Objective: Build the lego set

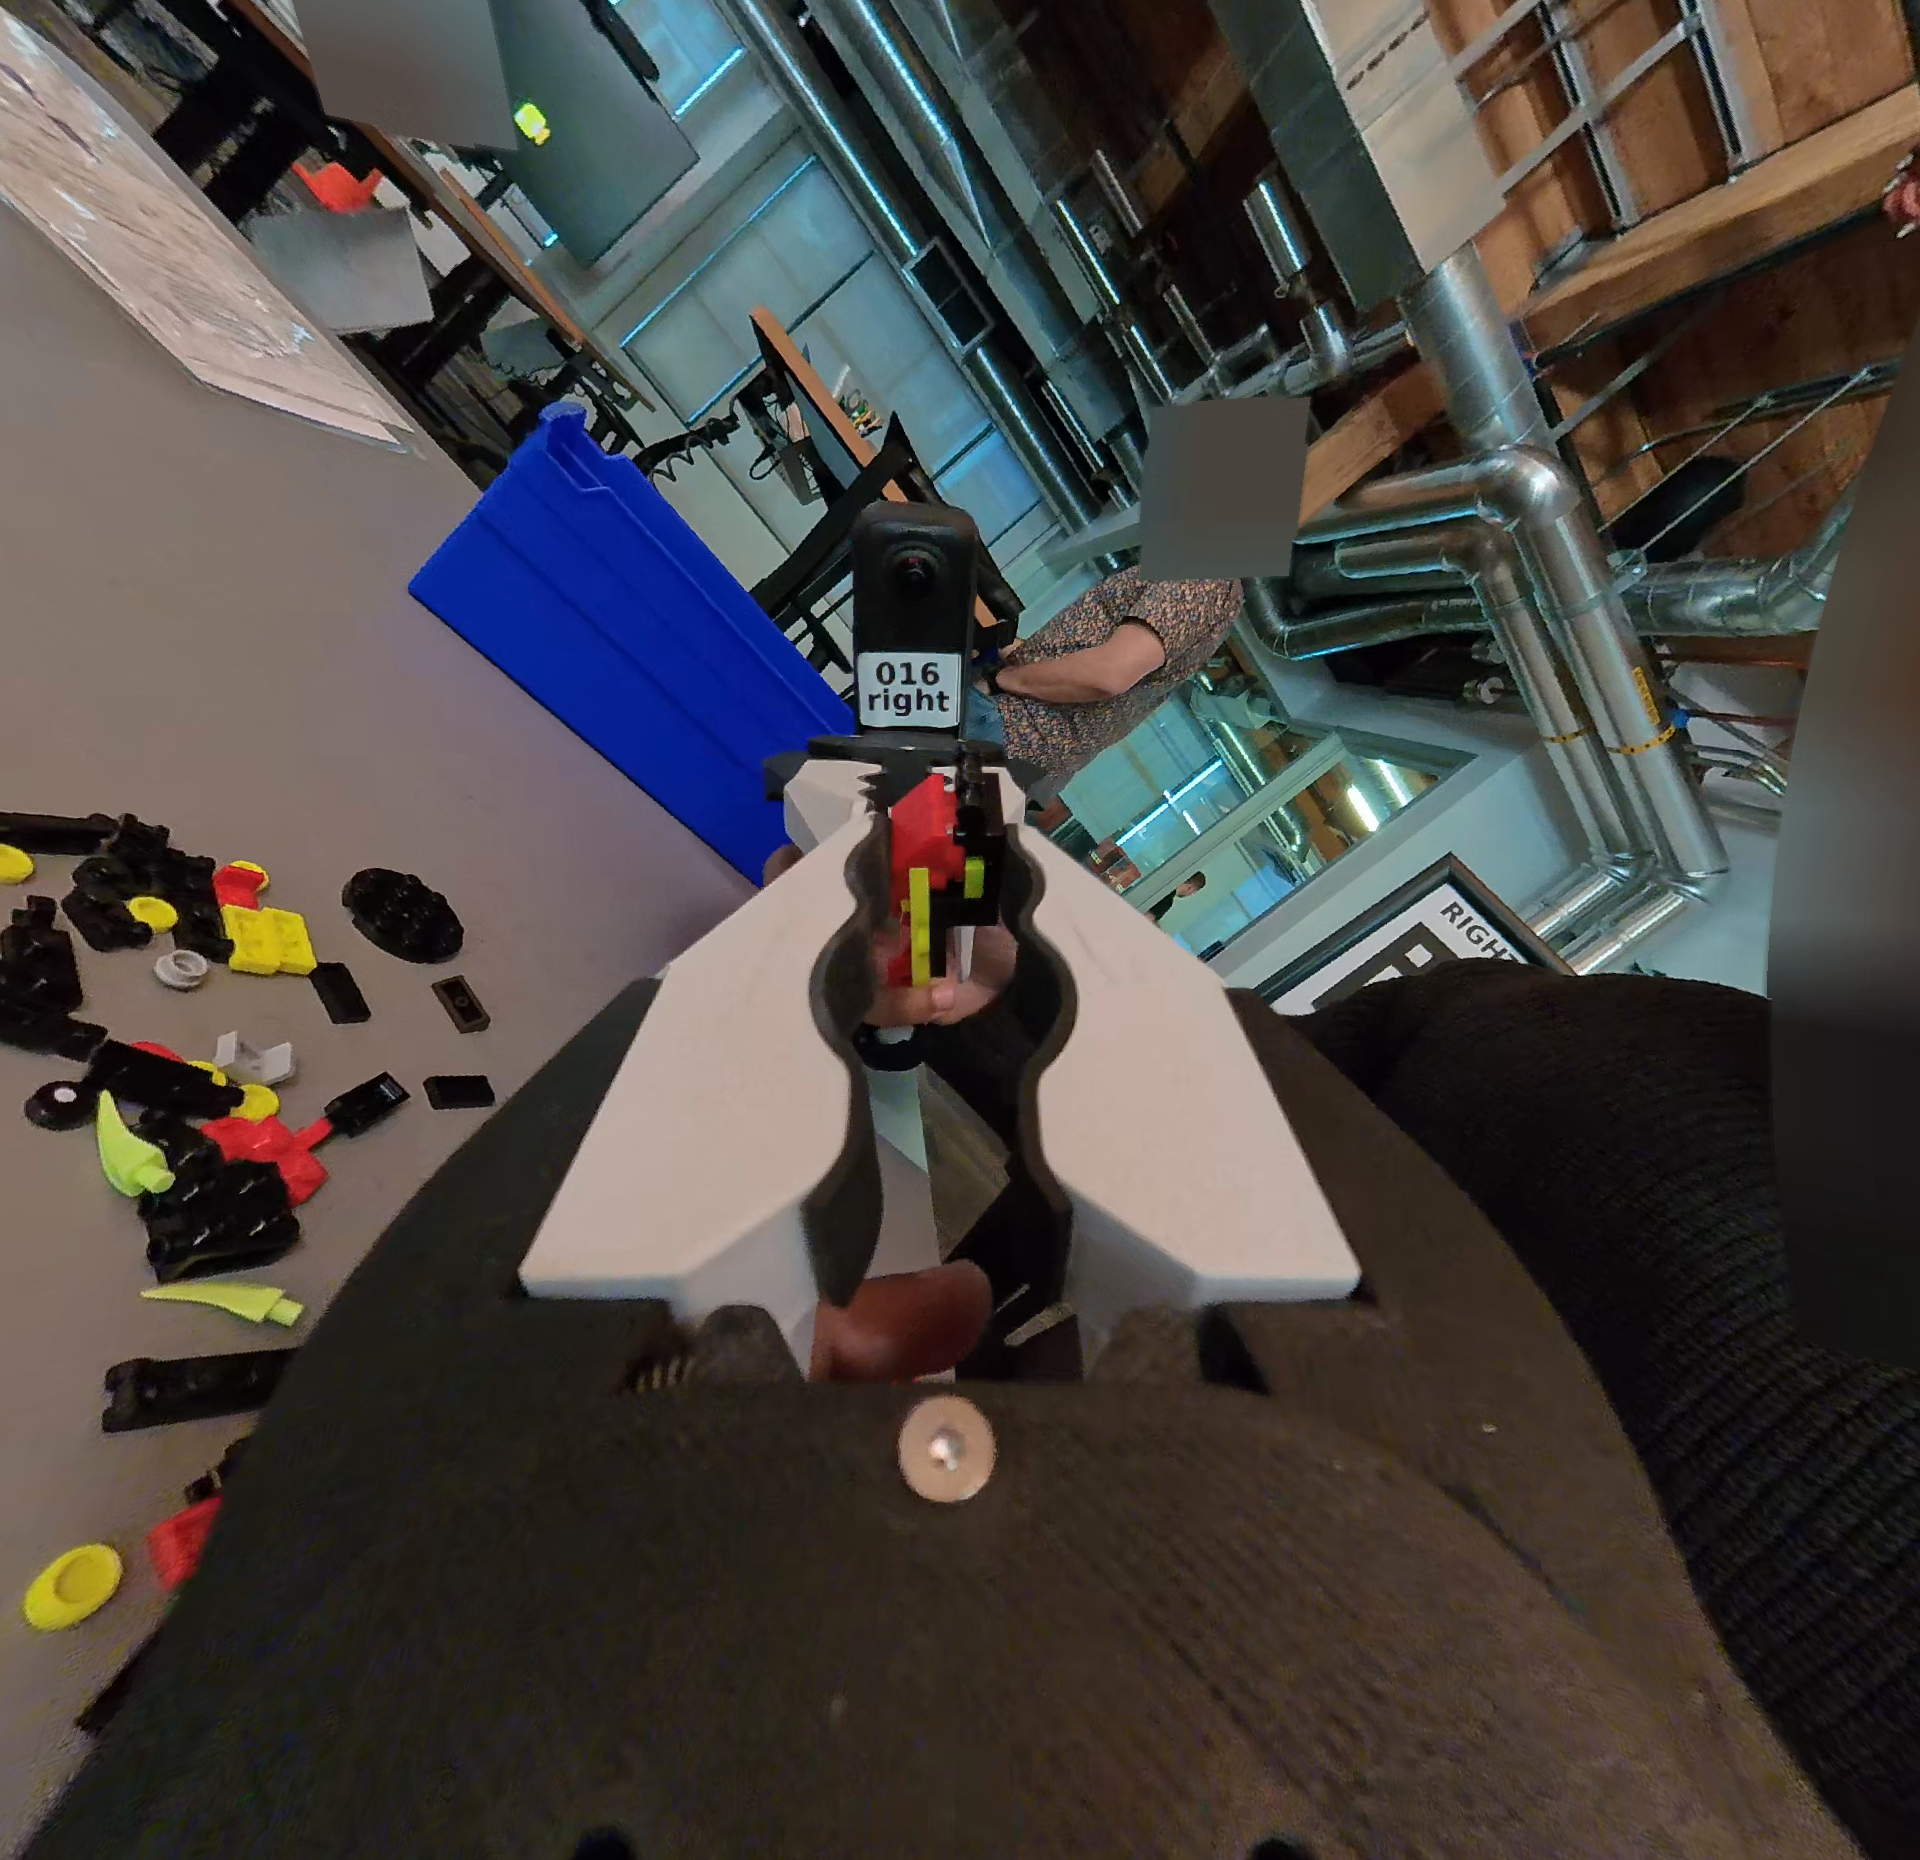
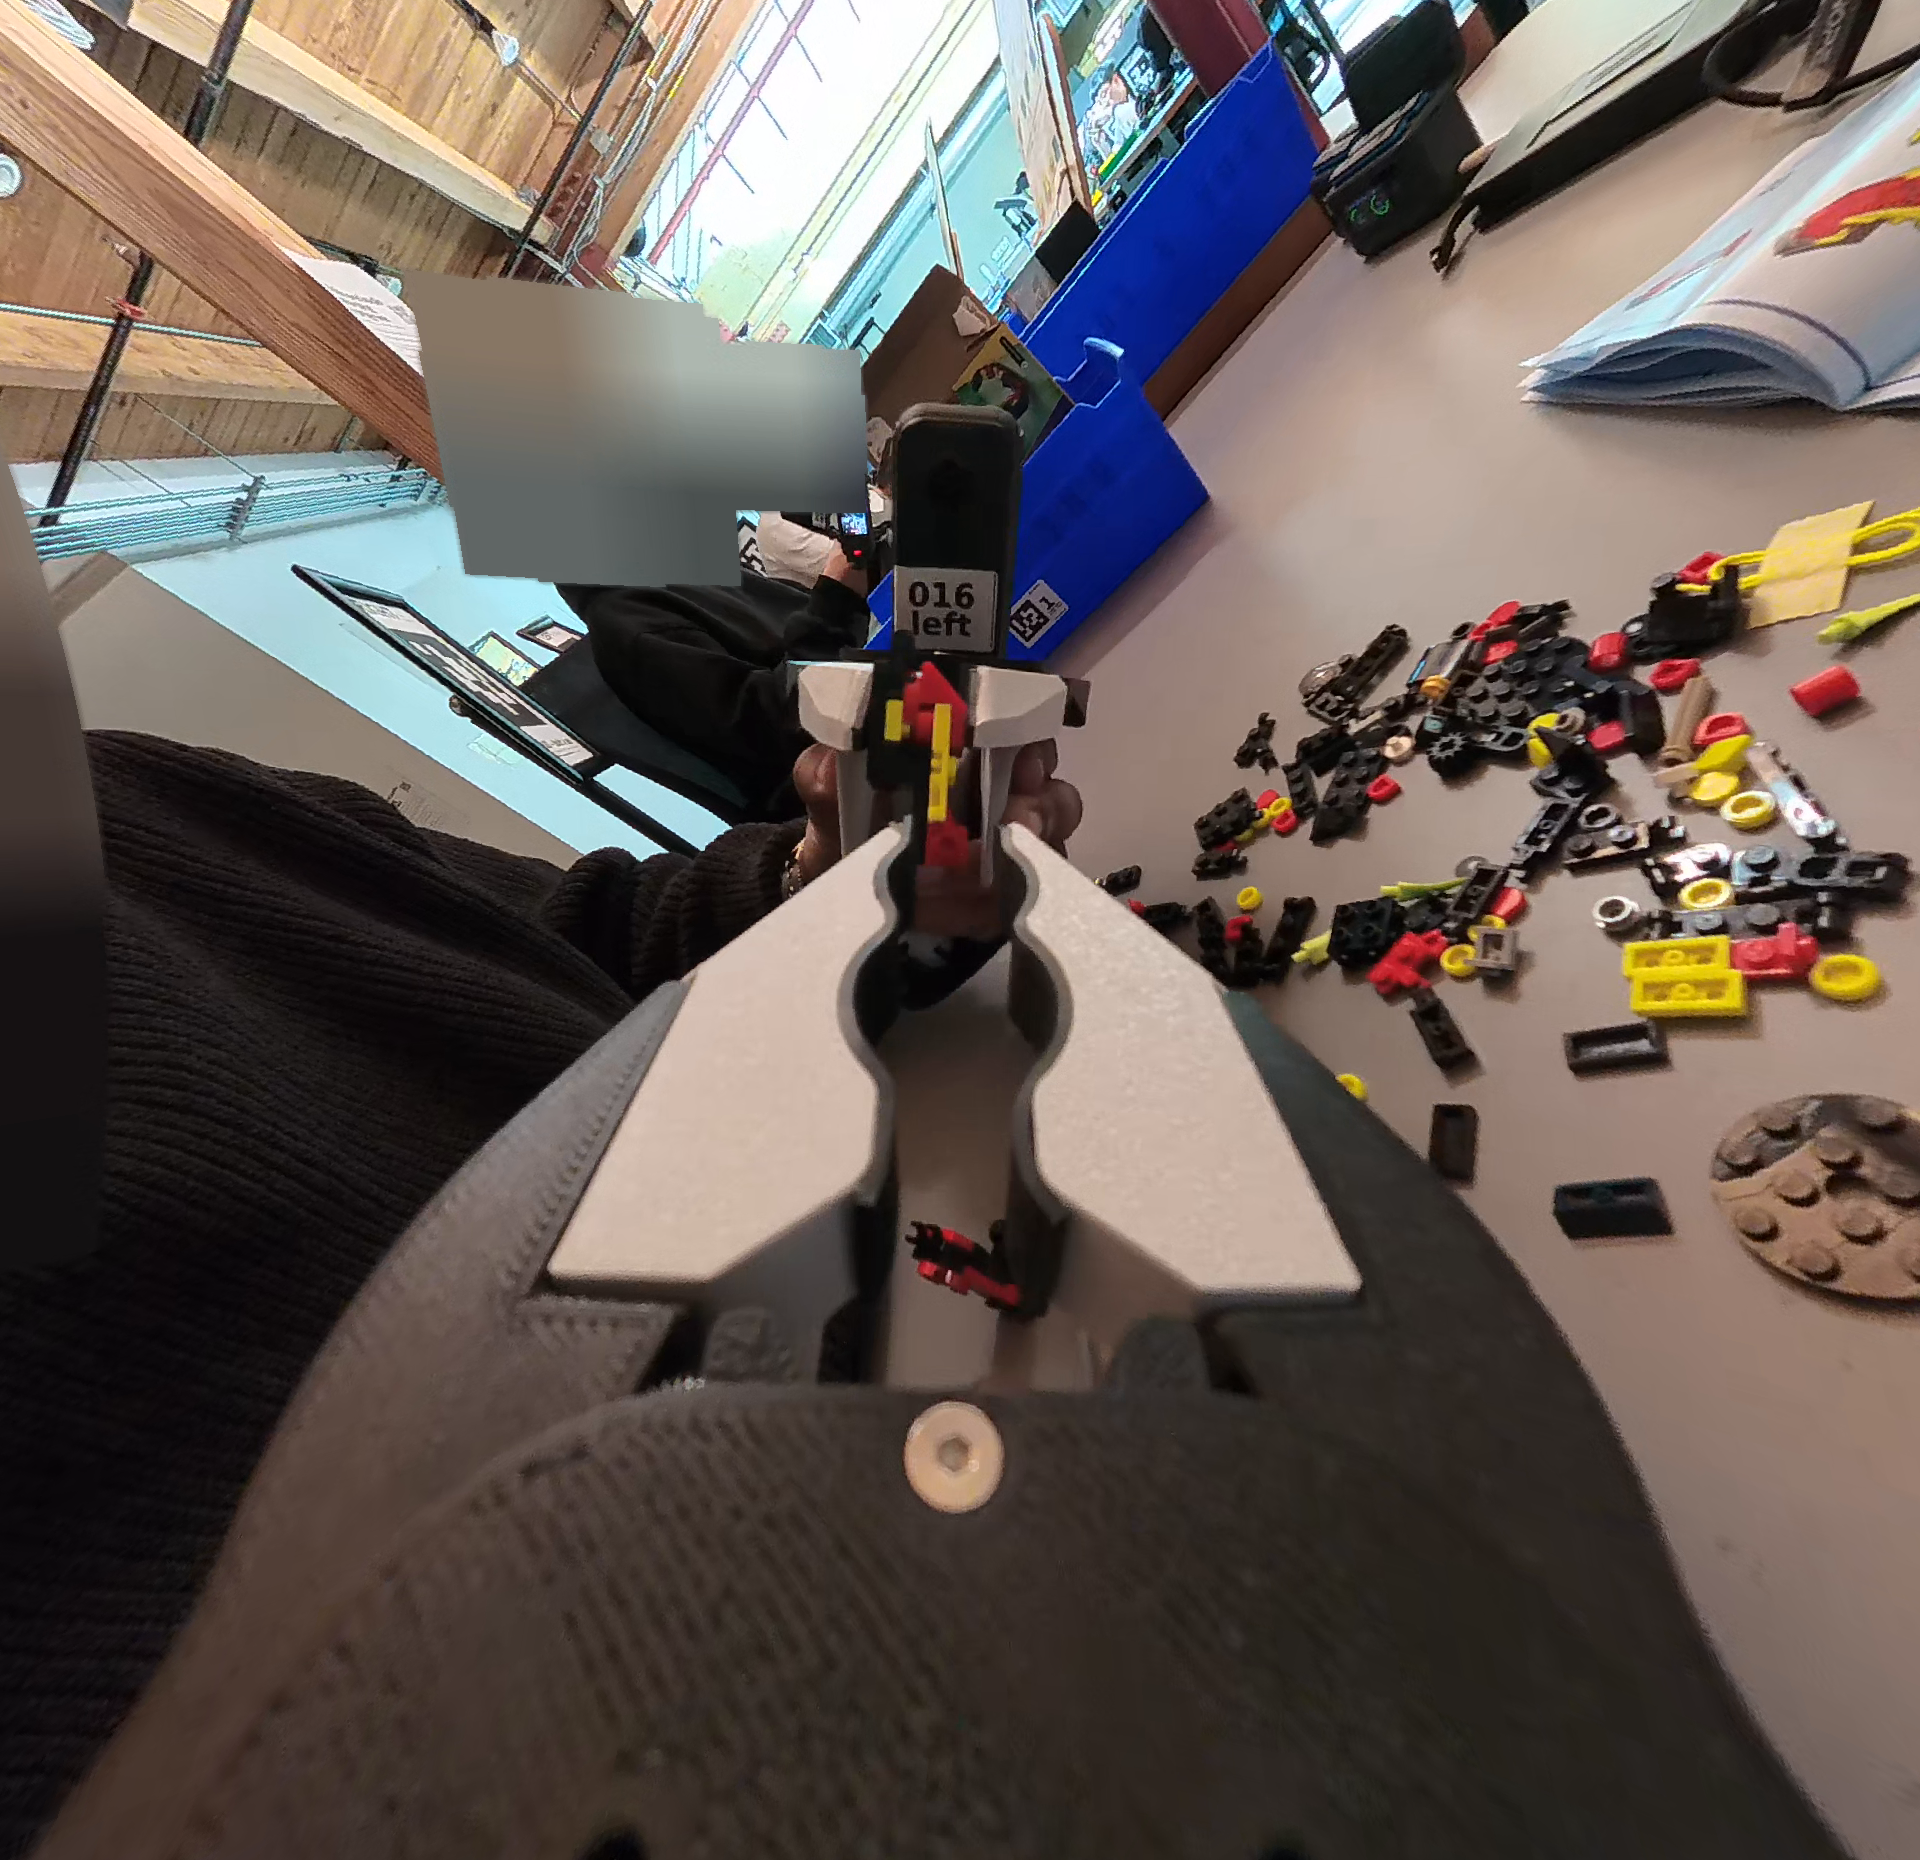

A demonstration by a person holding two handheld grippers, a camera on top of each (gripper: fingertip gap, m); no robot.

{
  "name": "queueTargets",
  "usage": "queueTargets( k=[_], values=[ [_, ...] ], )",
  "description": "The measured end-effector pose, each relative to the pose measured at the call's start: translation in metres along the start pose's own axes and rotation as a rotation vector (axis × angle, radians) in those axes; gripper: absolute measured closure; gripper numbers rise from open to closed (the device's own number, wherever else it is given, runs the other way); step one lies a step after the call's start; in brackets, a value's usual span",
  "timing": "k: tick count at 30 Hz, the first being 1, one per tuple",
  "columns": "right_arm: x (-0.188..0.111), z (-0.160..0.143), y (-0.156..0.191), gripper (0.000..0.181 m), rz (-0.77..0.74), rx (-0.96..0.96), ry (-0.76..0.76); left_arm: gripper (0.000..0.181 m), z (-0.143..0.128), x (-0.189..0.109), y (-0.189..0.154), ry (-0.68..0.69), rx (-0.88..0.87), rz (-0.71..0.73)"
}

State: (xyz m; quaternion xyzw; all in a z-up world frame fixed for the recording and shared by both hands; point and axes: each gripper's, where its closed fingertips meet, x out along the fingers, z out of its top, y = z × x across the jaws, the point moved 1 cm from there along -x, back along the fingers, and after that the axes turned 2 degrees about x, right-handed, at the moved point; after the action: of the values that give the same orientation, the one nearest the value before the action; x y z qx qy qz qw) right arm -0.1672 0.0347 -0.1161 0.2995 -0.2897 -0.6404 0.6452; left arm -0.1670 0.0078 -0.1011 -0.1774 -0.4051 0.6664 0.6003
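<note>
Between the two facing grippers, raised above the grey table (image 2: 1351,563), a small lego assembly (image 1: 940,880) of red, black and yellow pieces is held. Its long axis is seen running along the line of the fingers in both wrist views, a red wedge-shaped end lying toward the right gripper (image 1: 914,782) and a thin yellow strip running down its side. The left gripper (image 1: 940,865) is seen closed narrowly on one end of the assembly, and the right gripper (image 2: 945,844) is likewise closed on the other end. Loose pieces (image 2: 1558,854) in black, red and yellow are scattered on the table beside a blue bin (image 1: 623,626), an open instruction booklet (image 2: 1745,293) and a round studded plate (image 2: 1839,1197).
</note>
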Motion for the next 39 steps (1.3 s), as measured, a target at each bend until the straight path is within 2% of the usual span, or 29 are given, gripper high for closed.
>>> queueTargets(
  k=[10, 14, 18, 23, 26, 27, 30, 34, 39],
  values=[
    [-0.016, 0.015, -0.011, 0.165, -0.11, -0.12, -0.055, 0.165, 0.016, -0.013, 0.009, -0.082, -0.025, 0.031],
    [-0.012, 0.012, -0.009, 0.16, -0.11, -0.141, -0.047, 0.165, 0.02, -0.016, 0.011, -0.109, -0.062, 0.017],
    [0.001, 0.003, -0.003, 0.152, -0.07, -0.115, -0.01, 0.165, 0.009, -0.008, 0.007, -0.06, -0.055, 0.0],
    [0.009, -0.006, 0.001, 0.152, -0.049, -0.113, 0.029, 0.164, -0.004, 0.001, 0.003, 0.008, -0.051, -0.018],
    [0.011, -0.011, 0.001, 0.159, -0.053, -0.128, 0.055, 0.164, -0.009, 0.005, 0.001, 0.031, -0.053, -0.026],
    [0.011, -0.013, 0.002, 0.17, -0.053, -0.14, 0.068, 0.164, -0.011, 0.006, 0.001, 0.043, -0.054, -0.027],
    [0.009, -0.016, 0.002, 0.172, -0.071, -0.192, 0.113, 0.163, -0.016, 0.007, 0.001, 0.09, -0.049, -0.026],
    [-0.003, -0.031, -0.017, 0.172, -0.216, -0.391, 0.278, 0.133, -0.024, 0.002, 0.012, 0.195, -0.009, 0.047],
    [-0.021, -0.077, -0.054, 0.172, -0.414, -0.674, 0.65, 0.128, -0.05, -0.006, 0.033, 0.45, 0.235, 0.214]
  ],
)
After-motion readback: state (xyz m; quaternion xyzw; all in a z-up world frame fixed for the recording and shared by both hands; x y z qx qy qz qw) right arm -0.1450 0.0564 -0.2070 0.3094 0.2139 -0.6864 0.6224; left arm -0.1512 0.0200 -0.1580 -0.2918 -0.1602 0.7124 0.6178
